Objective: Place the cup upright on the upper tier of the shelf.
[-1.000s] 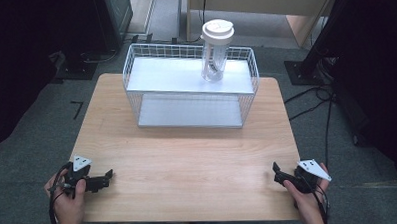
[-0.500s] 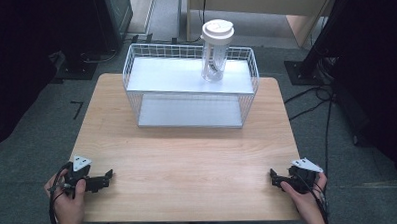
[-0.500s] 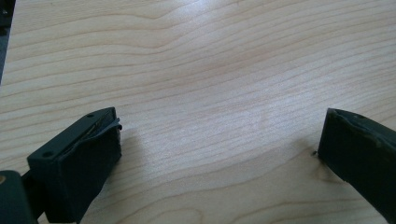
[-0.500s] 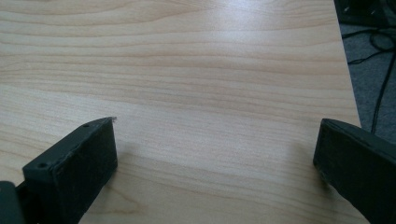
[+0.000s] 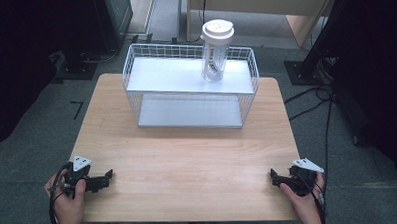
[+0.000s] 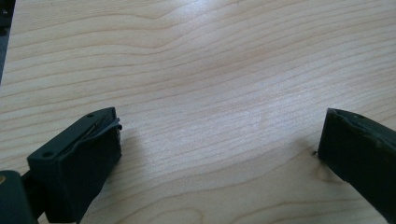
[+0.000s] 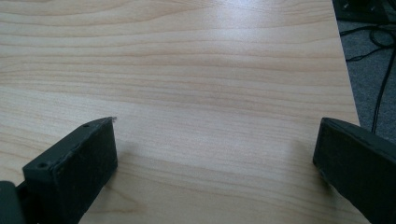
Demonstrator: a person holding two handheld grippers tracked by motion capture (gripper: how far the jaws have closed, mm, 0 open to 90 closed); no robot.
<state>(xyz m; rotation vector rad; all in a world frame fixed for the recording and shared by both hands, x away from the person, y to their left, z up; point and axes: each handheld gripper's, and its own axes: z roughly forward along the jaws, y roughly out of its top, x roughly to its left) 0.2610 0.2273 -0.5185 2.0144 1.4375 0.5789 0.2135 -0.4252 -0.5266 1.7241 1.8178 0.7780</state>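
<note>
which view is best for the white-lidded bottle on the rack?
High view. It shows the clear bottle with its white lid standing upright on the top shelf of the white wire rack, toward its right end. The left and right gripper views look down at bare wooden tabletop between open jaws.

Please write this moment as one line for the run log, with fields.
left tool: open, holding nothing, near table front edge | right tool: open, holding nothing | lidded clear tumbler: upright on wire rack top shelf
</note>
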